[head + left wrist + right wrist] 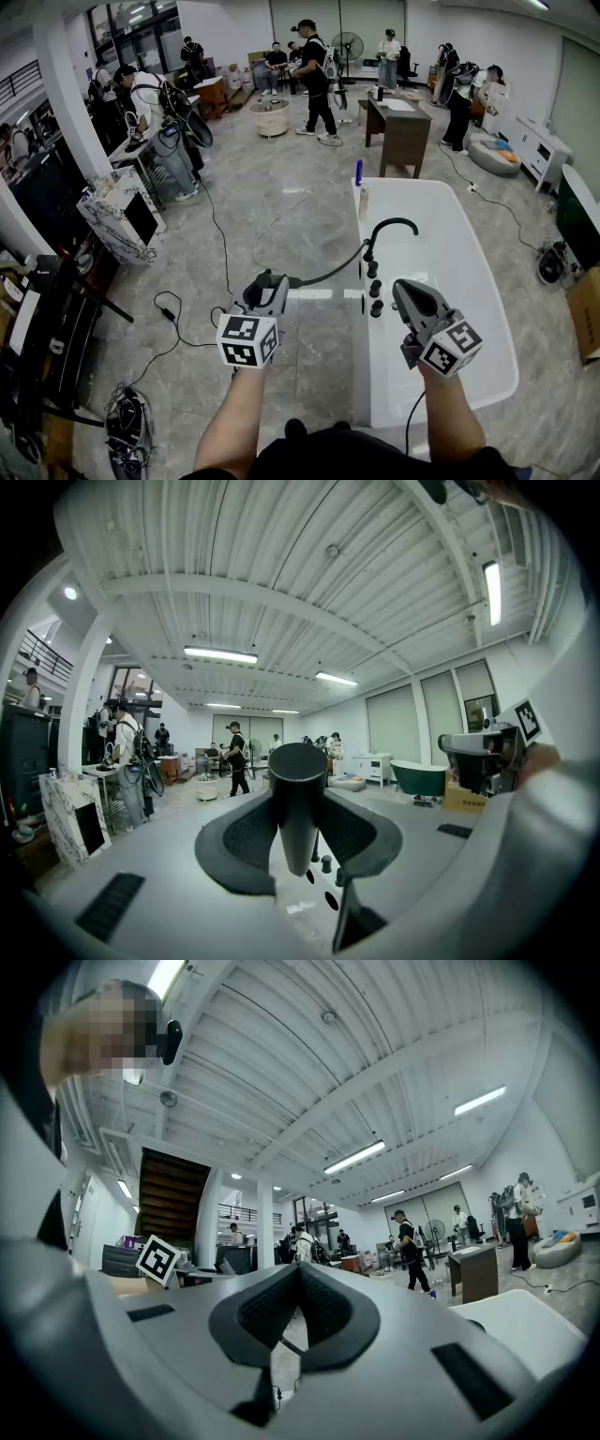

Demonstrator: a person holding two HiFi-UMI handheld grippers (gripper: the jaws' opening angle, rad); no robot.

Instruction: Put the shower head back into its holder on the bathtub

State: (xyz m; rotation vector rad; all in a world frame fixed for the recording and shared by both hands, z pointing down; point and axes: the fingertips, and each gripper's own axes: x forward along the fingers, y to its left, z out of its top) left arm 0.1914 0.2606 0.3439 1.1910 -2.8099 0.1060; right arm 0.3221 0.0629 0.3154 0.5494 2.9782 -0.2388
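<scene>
Shower head [298, 794]: matte black, round-topped tapering handle, sitting between left gripper [265, 291] pads, jaws clamping it from both sides. Head view showing it hanging over floor [281, 206], just left of white bathtub [473, 281], black hose [333, 269] running to arched black faucet [389, 225] on tub rim. Right gripper [298, 1274] pinching shut, carrying nothing, hanging above tub. Square black-and-white markers [248, 340] showing on gripper cubes.

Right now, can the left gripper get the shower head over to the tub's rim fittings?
Probably yes: the left gripper, shut on the shower head, hangs beside the bathtub, nothing between it and the rim fittings. The right gripper sits beyond them, over the bathtub.
</scene>
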